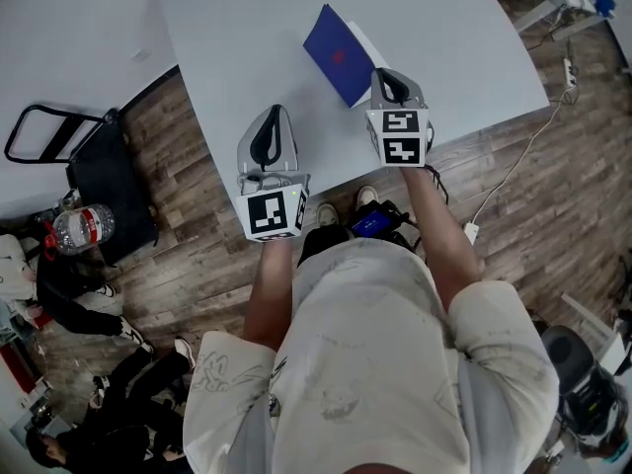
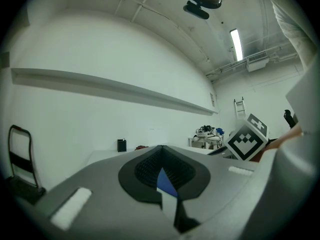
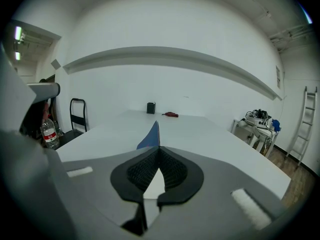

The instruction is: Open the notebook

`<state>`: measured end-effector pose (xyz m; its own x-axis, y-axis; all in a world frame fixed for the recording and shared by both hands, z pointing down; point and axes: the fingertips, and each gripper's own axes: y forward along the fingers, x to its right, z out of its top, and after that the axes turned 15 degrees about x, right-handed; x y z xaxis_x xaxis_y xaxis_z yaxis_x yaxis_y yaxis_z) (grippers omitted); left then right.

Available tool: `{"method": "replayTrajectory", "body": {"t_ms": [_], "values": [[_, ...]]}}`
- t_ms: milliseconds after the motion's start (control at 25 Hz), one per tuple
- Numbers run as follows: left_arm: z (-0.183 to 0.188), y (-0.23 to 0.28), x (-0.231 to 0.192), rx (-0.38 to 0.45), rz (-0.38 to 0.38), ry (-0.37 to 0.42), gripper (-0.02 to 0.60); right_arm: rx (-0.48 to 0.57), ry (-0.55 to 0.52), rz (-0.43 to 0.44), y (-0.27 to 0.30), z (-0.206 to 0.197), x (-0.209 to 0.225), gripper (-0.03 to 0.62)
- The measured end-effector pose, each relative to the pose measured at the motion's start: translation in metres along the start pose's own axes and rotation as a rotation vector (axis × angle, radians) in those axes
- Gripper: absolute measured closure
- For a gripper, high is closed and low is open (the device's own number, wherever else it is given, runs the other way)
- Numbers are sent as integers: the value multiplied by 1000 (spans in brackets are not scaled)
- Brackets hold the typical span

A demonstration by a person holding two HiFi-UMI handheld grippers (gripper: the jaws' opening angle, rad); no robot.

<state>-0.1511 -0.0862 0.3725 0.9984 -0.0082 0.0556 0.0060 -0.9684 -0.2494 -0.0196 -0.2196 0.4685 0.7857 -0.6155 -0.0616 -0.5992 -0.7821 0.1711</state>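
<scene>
A blue notebook (image 1: 336, 49) lies on the white table (image 1: 247, 28) just ahead of my right gripper (image 1: 388, 75). That gripper is shut on the near edge of the blue cover (image 3: 150, 135), which stands lifted and edge-on from the closed tips; a white page (image 1: 368, 47) shows beneath it. My left gripper (image 1: 274, 114) hovers to the left of the notebook, apart from it, its jaws together with nothing between them. Through the left gripper (image 2: 161, 148) notch, a sliver of the blue notebook (image 2: 166, 182) shows beyond.
The table's near edge runs just behind both grippers. A small black box (image 3: 151, 107) and a red item (image 3: 170, 114) sit at the table's far end. A black folding cart (image 1: 94, 161), a water bottle (image 1: 84, 227) and seated people occupy the floor at left; a cable (image 1: 513, 166) lies at right.
</scene>
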Motion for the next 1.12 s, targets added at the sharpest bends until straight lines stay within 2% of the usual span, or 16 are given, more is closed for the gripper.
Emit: {"method": "replayTrajectory", "body": {"t_ms": [1120], "values": [[-2,1,-1,-5,11,-4,563,39,-118,76,-6,19,-21,588]]}}
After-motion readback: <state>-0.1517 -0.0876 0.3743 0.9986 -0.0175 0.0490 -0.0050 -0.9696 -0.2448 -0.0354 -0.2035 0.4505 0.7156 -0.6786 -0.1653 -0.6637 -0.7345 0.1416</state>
